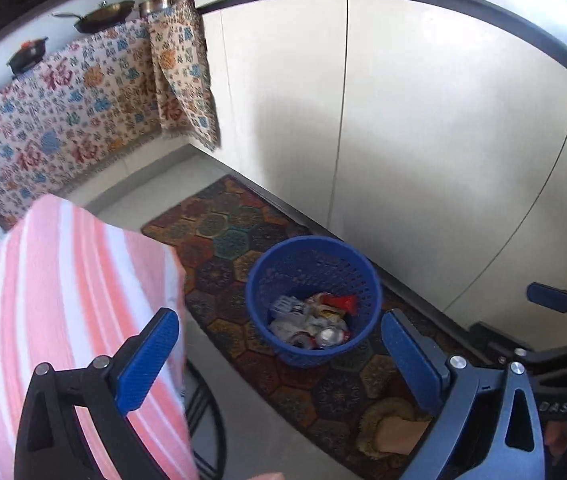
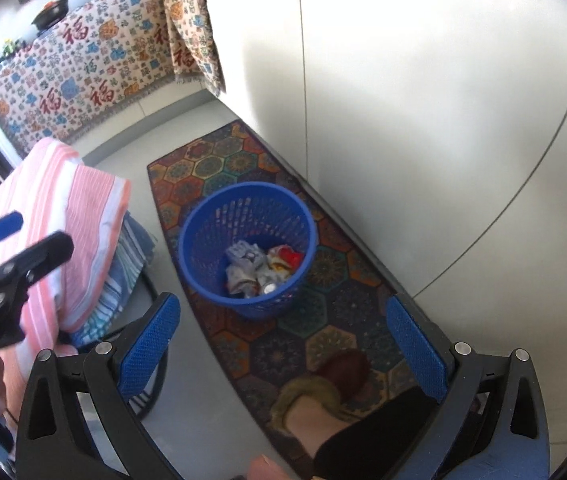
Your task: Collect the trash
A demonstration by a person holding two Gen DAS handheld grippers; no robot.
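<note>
From the left wrist, we look down between our left gripper's (image 1: pixel 279 354) spread fingers, nothing held between them. The bin (image 1: pixel 313 300) sits just ahead and below, in the gap between the pads, on the mat (image 1: pixel 239 216). The trash (image 1: pixel 315 320), crumpled wrappers and what looks like a can, already lies in the bin's bottom. A striped towel (image 1: pixel 63 300) crowds our left finger (image 1: pixel 149 360), and the other tool shows at far right. We judge the risk here to be snagging that towel if the left finger swings outward, or tipping the light bin if a finger clips its rim on the way down. The tool tilts steeply downward, held high over the floor.

From the right wrist, our right gripper (image 2: pixel 283 344) is likewise spread wide and empty. The bin (image 2: pixel 247 248) lies ahead and a little left of centre, trash (image 2: pixel 261 268) inside it. Our foot in a slipper (image 2: pixel 315 400) stands on the mat (image 2: pixel 335 320) just below the fingers, so a step could shift the mat and the bin with it. The left gripper (image 2: pixel 7 248) pokes in from the left, over the towel (image 2: pixel 63 216). This tool also pitches down toward the bin from above.
</note>
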